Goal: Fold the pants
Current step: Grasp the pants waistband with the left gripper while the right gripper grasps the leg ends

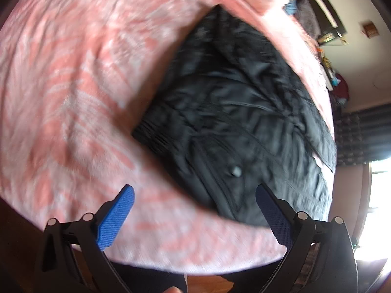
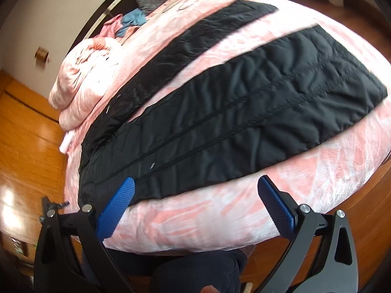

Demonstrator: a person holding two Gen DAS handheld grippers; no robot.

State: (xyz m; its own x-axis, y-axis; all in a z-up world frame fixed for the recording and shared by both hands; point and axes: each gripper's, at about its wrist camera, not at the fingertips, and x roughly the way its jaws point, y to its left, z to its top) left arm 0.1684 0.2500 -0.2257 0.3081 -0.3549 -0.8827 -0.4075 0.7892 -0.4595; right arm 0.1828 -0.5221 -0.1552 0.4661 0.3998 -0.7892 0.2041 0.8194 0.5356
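I held my left gripper [image 1: 195,210] over the near edge of the pink blanket [image 1: 73,85], its blue pads spread wide and empty, angled toward the waist end of the black pants [image 1: 232,122]. My right gripper [image 2: 195,205] hovered likewise, wide and empty, just short of the pants [image 2: 244,112], which lay flat on the blanket [image 2: 195,219], legs stretching far right.

floor: glossy wood [image 2: 27,131] | walls: white [image 2: 48,12] | window: bright [image 1: 380,188]
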